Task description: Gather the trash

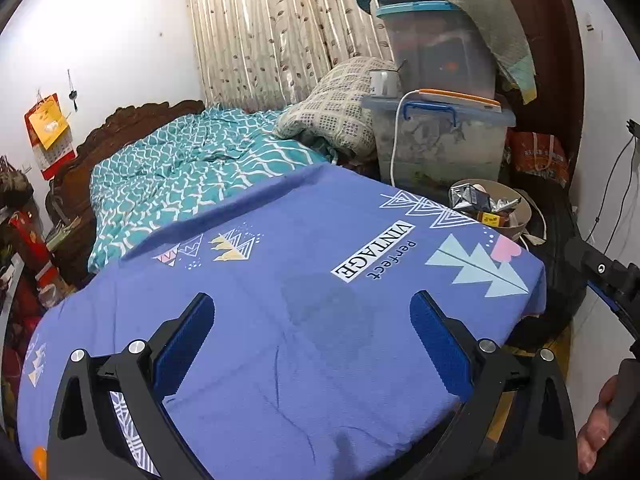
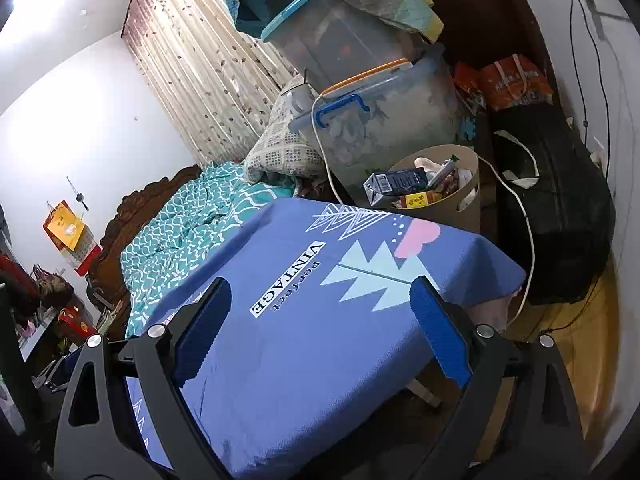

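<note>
Both grippers are held spread wide and empty above the blue tablecloth [image 1: 280,360]: the left gripper [image 1: 312,340] over its middle, the right gripper [image 2: 320,328] nearer the far corner. No loose trash is seen on the cloth in either view. What trash there is lies in the round beige bin [image 2: 452,204] just past the table's far corner, heaped with a dark carton [image 2: 394,185] and crumpled wrappers [image 2: 444,176]; it is seen from the left wrist too [image 1: 520,216].

The collecting seems largely done, or a further piece lies out of view. Anything still to be dropped is best carried over the corner and released above the rim, since the heap already stands high.

A white cable [image 2: 524,216] is draped beside the bin, and stacked plastic boxes [image 2: 384,128] crowd close behind it, so little room is left for the approach.
</note>
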Action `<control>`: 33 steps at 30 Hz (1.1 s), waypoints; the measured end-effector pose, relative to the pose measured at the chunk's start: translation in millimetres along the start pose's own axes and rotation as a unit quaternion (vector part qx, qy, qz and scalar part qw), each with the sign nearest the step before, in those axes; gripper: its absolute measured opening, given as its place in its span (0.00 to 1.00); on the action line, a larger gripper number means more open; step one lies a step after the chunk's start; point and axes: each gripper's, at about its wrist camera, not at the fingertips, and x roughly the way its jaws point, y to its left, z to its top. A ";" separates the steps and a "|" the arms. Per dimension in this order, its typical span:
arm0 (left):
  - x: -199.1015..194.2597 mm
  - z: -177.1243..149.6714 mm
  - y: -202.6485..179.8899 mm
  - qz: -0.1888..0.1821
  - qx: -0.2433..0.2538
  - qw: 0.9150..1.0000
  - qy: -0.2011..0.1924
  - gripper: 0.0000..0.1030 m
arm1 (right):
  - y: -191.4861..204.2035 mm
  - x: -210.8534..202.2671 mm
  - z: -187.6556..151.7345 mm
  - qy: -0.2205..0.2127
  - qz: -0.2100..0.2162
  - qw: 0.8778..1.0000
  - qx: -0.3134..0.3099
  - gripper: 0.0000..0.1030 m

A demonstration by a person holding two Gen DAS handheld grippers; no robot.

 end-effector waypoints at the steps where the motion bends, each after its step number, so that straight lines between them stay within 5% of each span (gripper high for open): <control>1: 0.2 0.2 -1.4 -0.003 0.001 1.000 0.002 0.92 | -1.1 -0.5 -0.1 0.000 -0.001 1.000 0.001 0.88; 15: 42.7 -2.3 7.2 -0.052 -0.026 0.997 0.050 0.92 | -4.7 31.5 -6.0 0.019 -0.035 0.999 0.006 0.88; 23: 47.0 -13.9 17.5 -0.028 -0.034 0.999 0.026 0.92 | -7.0 55.4 -12.4 0.041 -0.048 0.998 0.004 0.88; 33: 62.1 11.1 34.4 -0.035 -0.033 0.998 0.039 0.92 | 14.1 67.5 -2.8 0.046 -0.051 0.998 -0.003 0.88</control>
